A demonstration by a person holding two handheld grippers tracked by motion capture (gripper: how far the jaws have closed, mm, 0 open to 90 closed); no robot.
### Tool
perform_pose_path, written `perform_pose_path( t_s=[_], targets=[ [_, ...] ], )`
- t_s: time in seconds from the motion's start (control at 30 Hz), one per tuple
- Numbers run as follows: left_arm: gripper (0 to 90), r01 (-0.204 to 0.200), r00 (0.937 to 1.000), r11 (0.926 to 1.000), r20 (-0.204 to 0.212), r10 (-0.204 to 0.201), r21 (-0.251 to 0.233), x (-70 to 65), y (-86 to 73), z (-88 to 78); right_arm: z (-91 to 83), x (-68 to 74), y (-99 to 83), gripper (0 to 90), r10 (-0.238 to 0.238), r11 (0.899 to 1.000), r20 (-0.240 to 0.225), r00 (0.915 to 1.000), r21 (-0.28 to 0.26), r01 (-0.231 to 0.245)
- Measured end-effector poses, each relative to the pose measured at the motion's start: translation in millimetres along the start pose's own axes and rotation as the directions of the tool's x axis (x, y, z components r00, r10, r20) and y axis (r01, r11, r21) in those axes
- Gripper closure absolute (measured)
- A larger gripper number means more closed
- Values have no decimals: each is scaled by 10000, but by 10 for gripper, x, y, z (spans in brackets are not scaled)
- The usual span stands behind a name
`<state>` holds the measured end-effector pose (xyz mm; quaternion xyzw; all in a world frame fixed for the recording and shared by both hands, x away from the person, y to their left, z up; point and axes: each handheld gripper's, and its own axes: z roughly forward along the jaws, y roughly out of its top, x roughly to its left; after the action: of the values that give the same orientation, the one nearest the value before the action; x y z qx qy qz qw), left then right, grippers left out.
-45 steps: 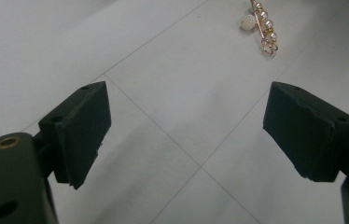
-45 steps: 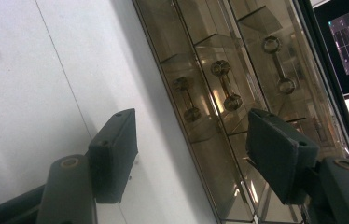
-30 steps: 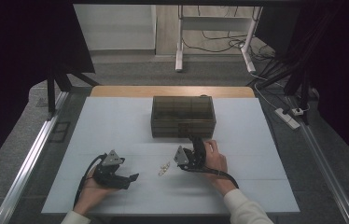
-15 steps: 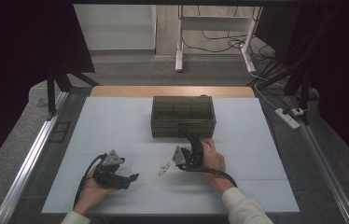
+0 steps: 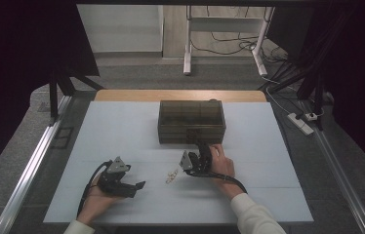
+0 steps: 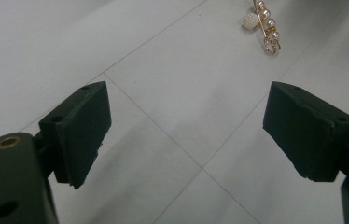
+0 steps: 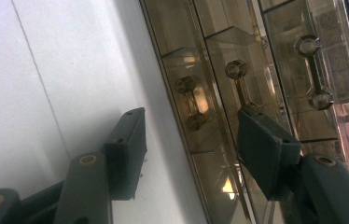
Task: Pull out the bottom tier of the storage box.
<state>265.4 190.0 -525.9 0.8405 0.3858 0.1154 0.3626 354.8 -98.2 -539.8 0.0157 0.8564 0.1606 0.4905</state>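
Right claw (image 7: 189, 140) points at the front of the smoky brown clear-plastic drawer box (image 5: 192, 121) at the middle of the surface (image 5: 122, 126); its jaws have just been closing, stand half apart and grip nothing, near a small faceted knob handle (image 7: 189, 102). Left claw (image 6: 186, 135) rests wide open and empty near the front edge, with a gold pearl brooch (image 6: 262, 23) lying just ahead of it.
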Motion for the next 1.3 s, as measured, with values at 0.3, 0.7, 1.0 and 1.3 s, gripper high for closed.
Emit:
perform_pose_path(
  t_s=[0.3,0.7,1.0,1.3],
  targets=[
    [151,7,10000,10000,-1,-7,-12,2,0,-2,52,4,10,459,-198,9998,54,9998,-15,198],
    [152,-3,10000,10000,-10,3,-19,8,-2,-6,102,12,19,490,-391,9992,61,9992,49,391],
    [152,-4,10000,10000,-19,4,-24,6,-4,-11,130,28,21,516,-378,9993,64,9993,39,378],
    [153,7,10000,10000,-26,-7,-40,6,-4,-13,150,33,13,560,-517,9986,89,9986,156,515]
  ],
)
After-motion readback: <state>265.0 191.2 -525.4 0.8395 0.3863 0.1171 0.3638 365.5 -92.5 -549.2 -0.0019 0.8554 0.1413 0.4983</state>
